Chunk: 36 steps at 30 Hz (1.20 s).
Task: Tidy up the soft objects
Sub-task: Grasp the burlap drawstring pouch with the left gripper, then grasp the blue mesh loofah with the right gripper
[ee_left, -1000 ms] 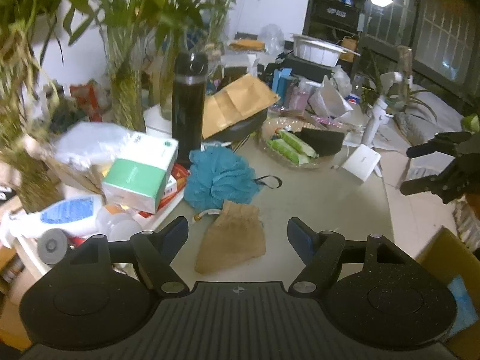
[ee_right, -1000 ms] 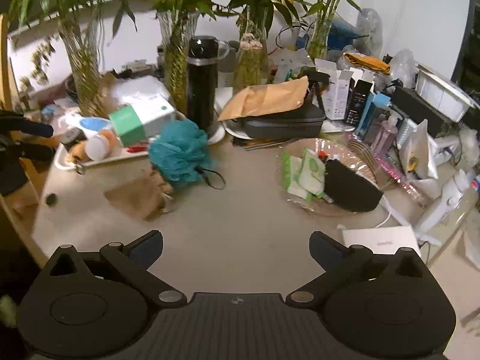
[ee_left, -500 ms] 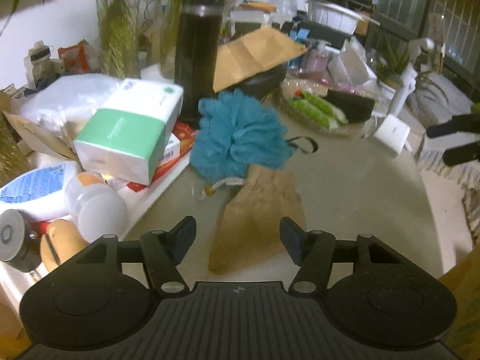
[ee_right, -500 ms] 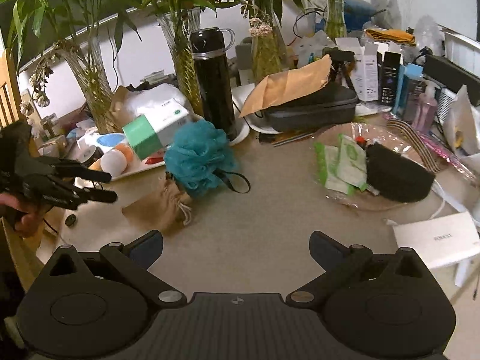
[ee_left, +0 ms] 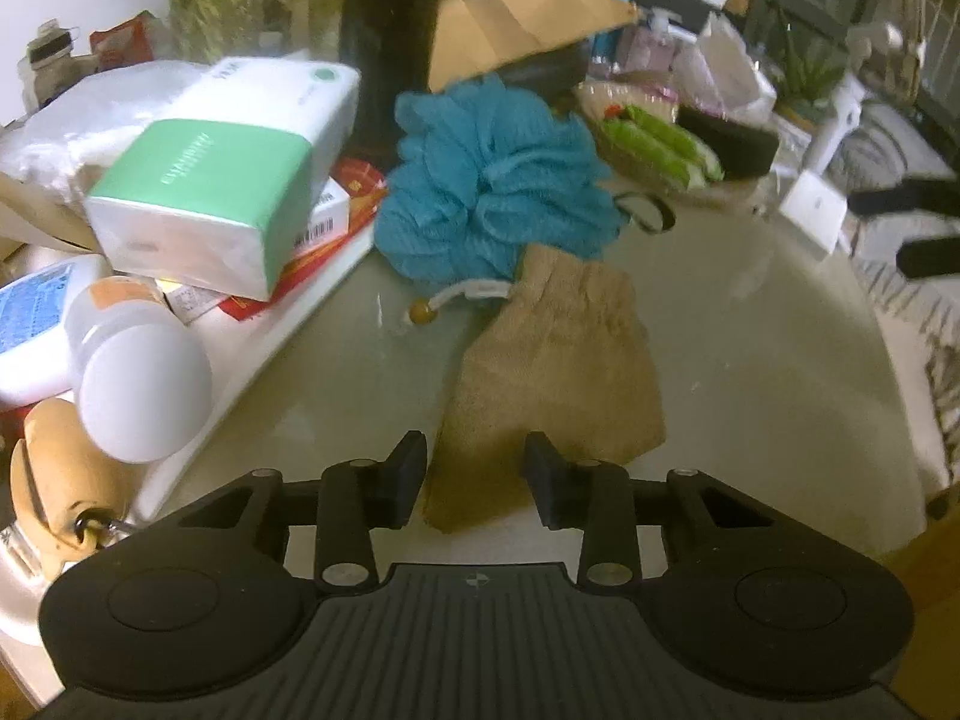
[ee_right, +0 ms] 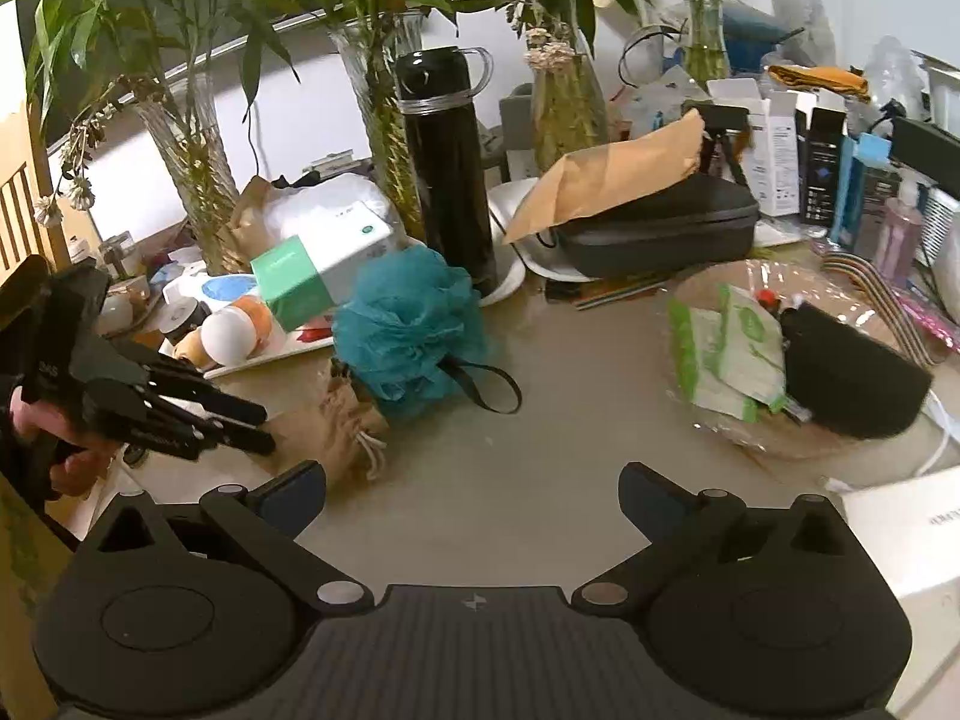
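A tan drawstring pouch (ee_left: 558,372) lies flat on the grey table, its neck against a teal mesh bath sponge (ee_left: 498,180). My left gripper (ee_left: 474,474) is low over the pouch's near end, its fingers narrowed to either side of that end, with a gap still showing. In the right wrist view the pouch (ee_right: 336,420) and sponge (ee_right: 414,330) sit left of centre, and the left gripper (ee_right: 240,426) reaches in from the left. My right gripper (ee_right: 474,498) is open and empty above the bare table.
A white tray (ee_left: 288,336) on the left holds a green tissue pack (ee_left: 222,180), bottles and a red box. A tall black flask (ee_right: 447,162) stands behind the sponge. A wicker basket (ee_right: 774,450) with green packets and a black pouch sits right. Vases with plants line the back.
My left gripper has dropped lower and moved onto the pouch's near end, and its fingers have narrowed. My right gripper has drifted a little closer to the table, still open.
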Motion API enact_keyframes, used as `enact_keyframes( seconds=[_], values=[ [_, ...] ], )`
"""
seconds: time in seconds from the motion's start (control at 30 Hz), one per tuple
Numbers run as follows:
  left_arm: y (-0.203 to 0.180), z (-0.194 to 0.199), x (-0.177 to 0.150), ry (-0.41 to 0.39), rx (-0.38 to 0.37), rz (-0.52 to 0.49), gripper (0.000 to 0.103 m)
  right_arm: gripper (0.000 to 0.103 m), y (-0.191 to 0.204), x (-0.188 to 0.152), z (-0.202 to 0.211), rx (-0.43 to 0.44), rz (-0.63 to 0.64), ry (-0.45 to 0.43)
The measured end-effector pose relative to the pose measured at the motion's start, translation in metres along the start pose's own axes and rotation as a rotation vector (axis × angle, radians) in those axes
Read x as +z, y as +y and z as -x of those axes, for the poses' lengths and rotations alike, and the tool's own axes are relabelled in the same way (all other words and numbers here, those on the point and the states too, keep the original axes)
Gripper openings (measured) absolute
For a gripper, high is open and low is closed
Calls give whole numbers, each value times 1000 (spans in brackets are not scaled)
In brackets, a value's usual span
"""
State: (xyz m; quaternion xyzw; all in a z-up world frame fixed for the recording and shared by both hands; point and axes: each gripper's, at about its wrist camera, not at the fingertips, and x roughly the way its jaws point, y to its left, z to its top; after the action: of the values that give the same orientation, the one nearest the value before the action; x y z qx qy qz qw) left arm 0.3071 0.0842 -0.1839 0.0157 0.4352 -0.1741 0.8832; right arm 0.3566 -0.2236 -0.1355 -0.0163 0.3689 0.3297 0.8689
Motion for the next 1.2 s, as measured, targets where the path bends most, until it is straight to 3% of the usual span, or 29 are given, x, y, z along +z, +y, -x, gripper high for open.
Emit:
enact_keyframes(
  seconds=[0.17, 0.23, 0.53, 0.73, 1.03, 1.17, 1.2],
  values=[
    [1, -8, 0, 20, 10, 0, 11, 103, 0, 4, -13, 13, 20, -8],
    [-1, -8, 0, 25, 8, -1, 7, 103, 1, 5, -20, 15, 29, -11],
    [-6, -5, 6, 30, 0, -22, 4, 103, 12, 12, -55, -22, 84, -30],
    [-6, 7, 11, -10, -23, -22, 4, 101, 18, 19, -82, -44, 148, -28],
    [-3, 27, 16, -82, -67, 6, 4, 82, 25, 26, -126, -89, 234, -9],
    [-3, 28, 16, -88, -70, 5, 4, 67, 30, 28, -142, -98, 267, 10],
    [-3, 28, 16, -89, -70, 6, 4, 57, 30, 29, -145, -94, 261, 18]
  ],
)
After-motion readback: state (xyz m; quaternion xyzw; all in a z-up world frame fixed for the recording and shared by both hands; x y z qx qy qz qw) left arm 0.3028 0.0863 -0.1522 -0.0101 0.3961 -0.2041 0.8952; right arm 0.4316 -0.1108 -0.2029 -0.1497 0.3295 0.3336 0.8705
